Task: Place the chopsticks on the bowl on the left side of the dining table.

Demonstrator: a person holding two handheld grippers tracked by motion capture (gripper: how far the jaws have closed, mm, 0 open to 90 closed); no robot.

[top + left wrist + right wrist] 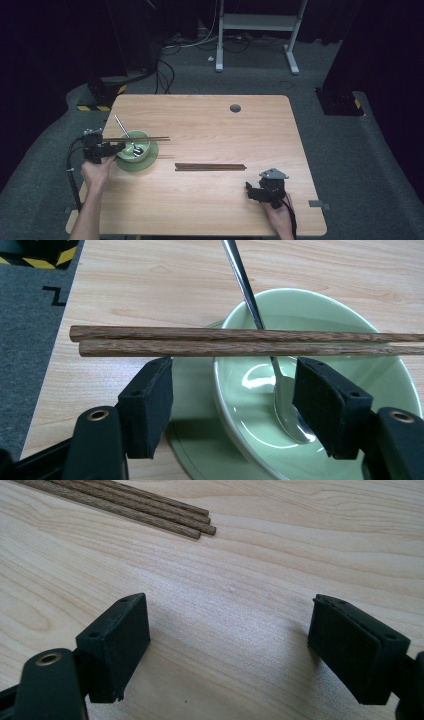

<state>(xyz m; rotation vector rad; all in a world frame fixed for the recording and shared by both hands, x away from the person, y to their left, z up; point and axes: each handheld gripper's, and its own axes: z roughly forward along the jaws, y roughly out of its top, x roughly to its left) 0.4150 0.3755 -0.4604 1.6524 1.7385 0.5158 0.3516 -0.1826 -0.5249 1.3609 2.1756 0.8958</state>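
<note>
While one pair of chopsticks (240, 341) is lying across the bowl (345, 325) just beyond our left gripper's (232, 405) spread fingers (150, 405), we are judging that placement done. A second pair (150, 507) is waiting ahead of our right gripper's (230, 645) spread, empty fingers (117, 640).

left gripper (116, 149): black | right gripper (251, 192): black (grey plate, trailing cable)

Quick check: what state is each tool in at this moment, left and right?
Left tool: open, holding nothing; its jaws sit at the green bowl, just short of the chopsticks lying across its rim.
Right tool: open, empty, over bare table.
</note>
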